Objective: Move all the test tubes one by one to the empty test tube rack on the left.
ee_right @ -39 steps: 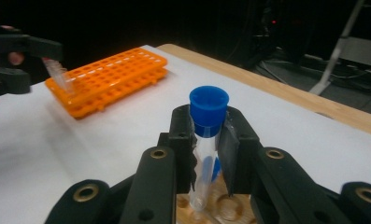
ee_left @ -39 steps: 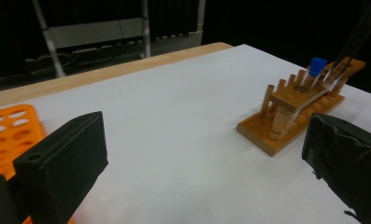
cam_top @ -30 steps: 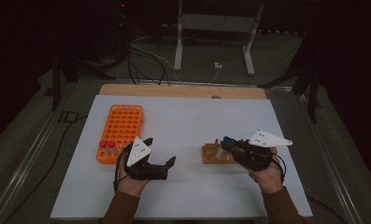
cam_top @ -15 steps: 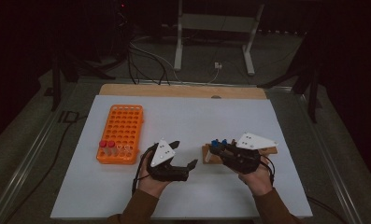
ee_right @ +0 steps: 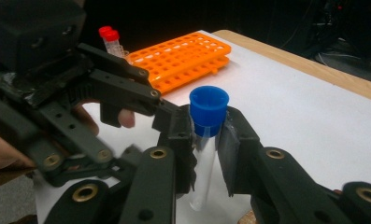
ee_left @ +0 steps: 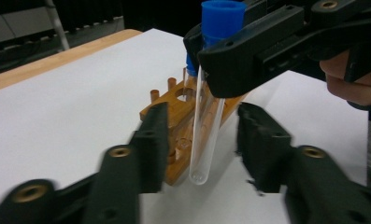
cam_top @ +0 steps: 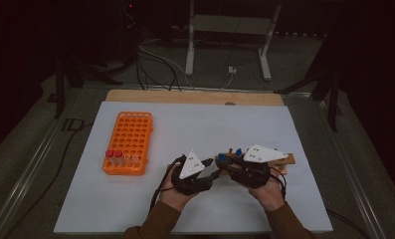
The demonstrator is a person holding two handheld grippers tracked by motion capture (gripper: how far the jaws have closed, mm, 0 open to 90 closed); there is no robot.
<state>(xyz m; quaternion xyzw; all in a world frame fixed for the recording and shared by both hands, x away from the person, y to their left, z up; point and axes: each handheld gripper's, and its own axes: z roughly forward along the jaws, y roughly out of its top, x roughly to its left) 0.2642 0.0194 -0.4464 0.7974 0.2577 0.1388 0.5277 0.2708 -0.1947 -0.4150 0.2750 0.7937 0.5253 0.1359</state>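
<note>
One clear test tube with a blue cap [ee_left: 206, 116] hangs upright, pinched just under the cap by my right gripper [ee_right: 205, 135], and since a second ago my left gripper [ee_left: 199, 144] has slid across from beside the orange rack [cam_top: 129, 142] to bracket the tube's lower half, its jaws just closing in yet not touching the glass, so I judge a handover is starting. Behind the tube sits the wooden stand [ee_left: 178, 116], close enough to clip, while the white mat [cam_top: 195, 124] left of the tube toward the orange rack lies bare for carrying it over.
</note>
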